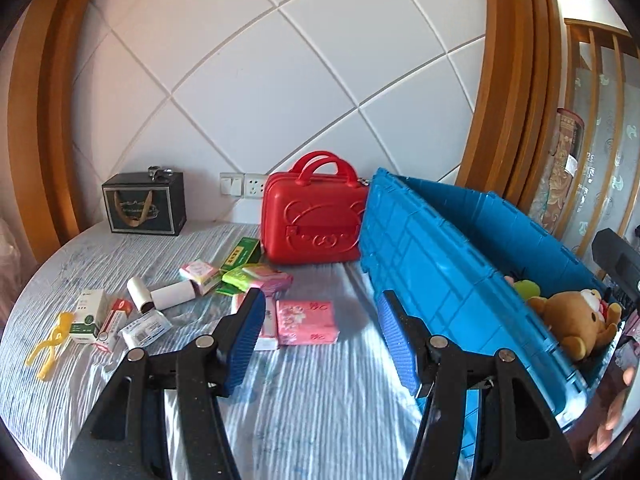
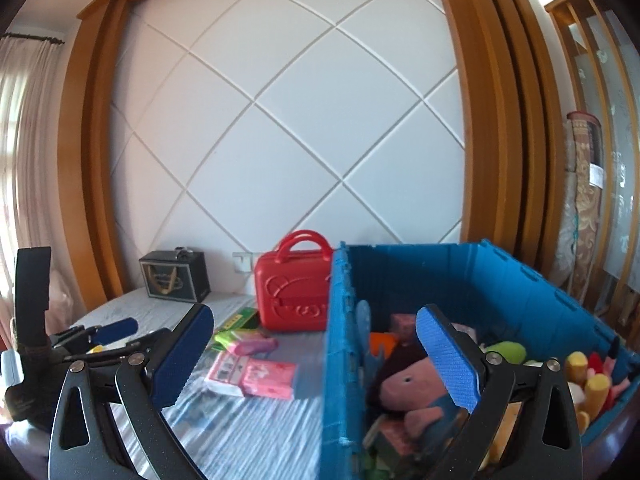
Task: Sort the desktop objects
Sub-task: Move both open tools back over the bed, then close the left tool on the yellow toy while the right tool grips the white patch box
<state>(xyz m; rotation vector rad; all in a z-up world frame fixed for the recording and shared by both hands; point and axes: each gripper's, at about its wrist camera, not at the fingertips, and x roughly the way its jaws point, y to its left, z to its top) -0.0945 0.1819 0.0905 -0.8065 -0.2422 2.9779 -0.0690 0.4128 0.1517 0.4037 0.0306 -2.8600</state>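
Small items lie scattered on the striped tablecloth [image 1: 304,400]: a pink tissue pack [image 1: 307,322], green and pink packs [image 1: 256,276], white rolls [image 1: 168,296], small boxes [image 1: 90,314] and a yellow plastic tool [image 1: 50,342]. My left gripper [image 1: 322,336] hovers open just short of the pink pack, nothing between its fingers. The blue crate [image 1: 440,264] on the right holds a brown teddy bear [image 1: 580,324]. My right gripper [image 2: 316,360] is open and empty, straddling the blue crate's [image 2: 340,360] left wall above a pink plush [image 2: 408,386]. The left gripper [image 2: 116,330] shows at its far left.
A red hard case [image 1: 314,220] stands upright against the wall beside the crate. A black gift box [image 1: 144,208] sits at the back left. Wall sockets [image 1: 244,186] are behind the case. A person's hand [image 1: 612,412] shows at the lower right. Several plush toys [image 2: 592,384] fill the crate.
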